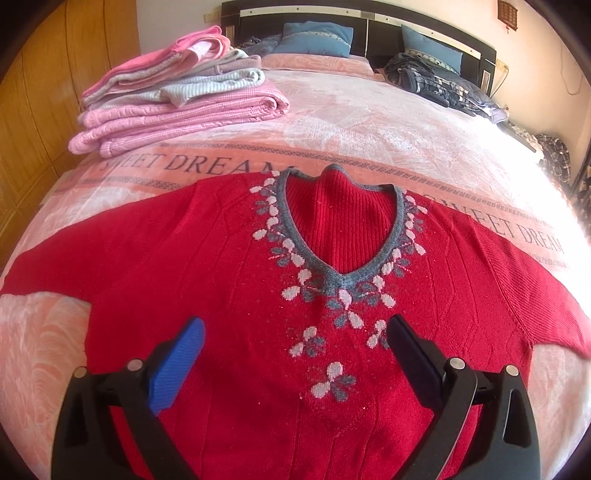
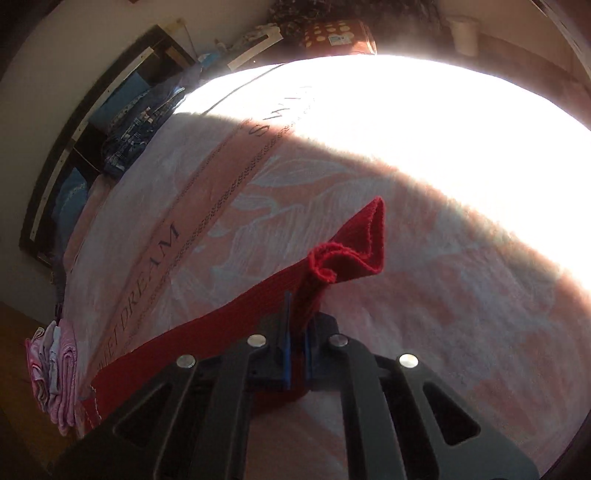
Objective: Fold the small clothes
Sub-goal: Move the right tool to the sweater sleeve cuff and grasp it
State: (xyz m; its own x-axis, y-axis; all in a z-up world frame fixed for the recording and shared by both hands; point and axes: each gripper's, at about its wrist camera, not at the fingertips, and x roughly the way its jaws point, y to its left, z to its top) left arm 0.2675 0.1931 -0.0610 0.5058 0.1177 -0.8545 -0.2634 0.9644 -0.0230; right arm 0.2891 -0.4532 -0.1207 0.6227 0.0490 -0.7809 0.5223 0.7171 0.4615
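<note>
Carefully, the right gripper (image 2: 297, 332), clamped on the red sweater's (image 1: 221, 258) sleeve cuff (image 2: 351, 247), should sweep it from the bed's (image 1: 369, 122) sunlit edge across the chest while the left gripper (image 1: 295, 343), jaws apart, pins the body.

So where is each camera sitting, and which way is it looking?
Left wrist: rides on the left gripper, above the red sweater, facing the headboard; its open fingers show.
Right wrist: rides on the right gripper, low over the bedspread, facing across the bed; its fingers are shut on the sweater's sleeve.
Both see: the sweater, the SWEET DREAM bedspread, the folded pink pile, the headboard.
</note>
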